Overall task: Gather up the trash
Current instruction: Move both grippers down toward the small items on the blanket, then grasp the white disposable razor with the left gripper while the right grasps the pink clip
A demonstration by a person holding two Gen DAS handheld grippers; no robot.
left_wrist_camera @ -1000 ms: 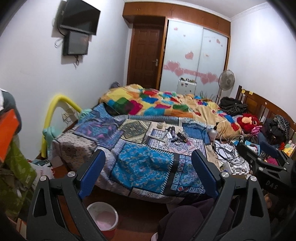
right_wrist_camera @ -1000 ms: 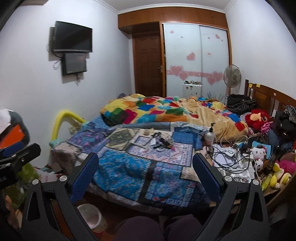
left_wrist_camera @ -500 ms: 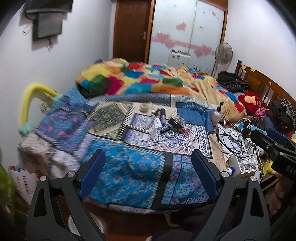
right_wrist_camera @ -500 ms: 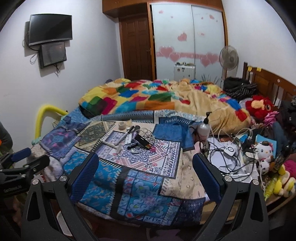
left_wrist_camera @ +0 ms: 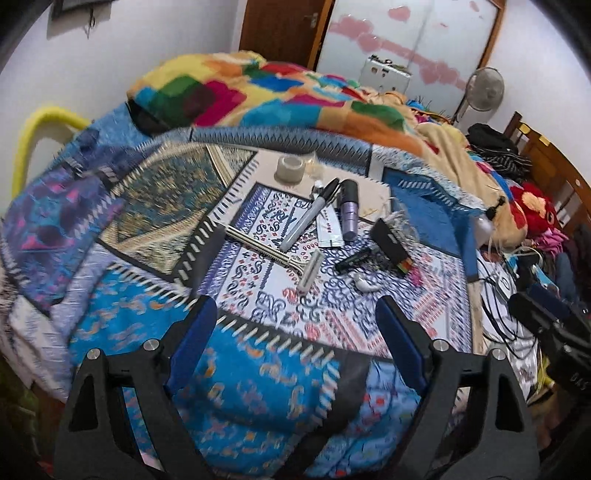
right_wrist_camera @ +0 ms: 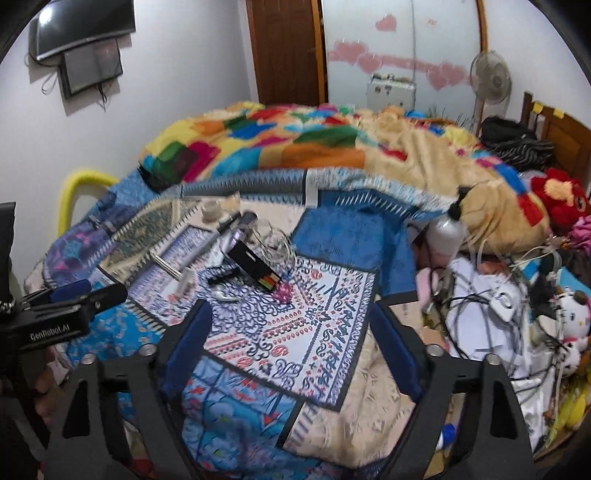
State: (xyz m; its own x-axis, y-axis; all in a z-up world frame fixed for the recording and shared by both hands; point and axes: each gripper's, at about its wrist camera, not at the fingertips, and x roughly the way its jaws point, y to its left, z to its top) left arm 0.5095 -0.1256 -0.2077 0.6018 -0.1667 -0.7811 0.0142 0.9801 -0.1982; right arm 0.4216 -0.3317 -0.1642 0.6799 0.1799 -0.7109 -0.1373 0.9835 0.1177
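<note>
On the patterned bedspread [left_wrist_camera: 280, 299], left to right: disposable razor [left_wrist_camera: 309, 271], long axis running near-to-far; marker [left_wrist_camera: 310, 214], cap end pointing away; purple tube [left_wrist_camera: 349, 210]; black box [left_wrist_camera: 391, 243]. Left gripper [left_wrist_camera: 295, 328] and right gripper [right_wrist_camera: 290, 325] hover above, fingers wide, empty. Left gripper's body reads "GenRobot.AI".

Motion blurs the patchwork quilt [left_wrist_camera: 110, 229] along the bed's left side. The tangle of cables [right_wrist_camera: 491, 295] hides whatever lies beneath it. The wall television [right_wrist_camera: 81, 26] is cut by the frame's top edge, and the small white piece [left_wrist_camera: 364, 283] is too tiny to identify
</note>
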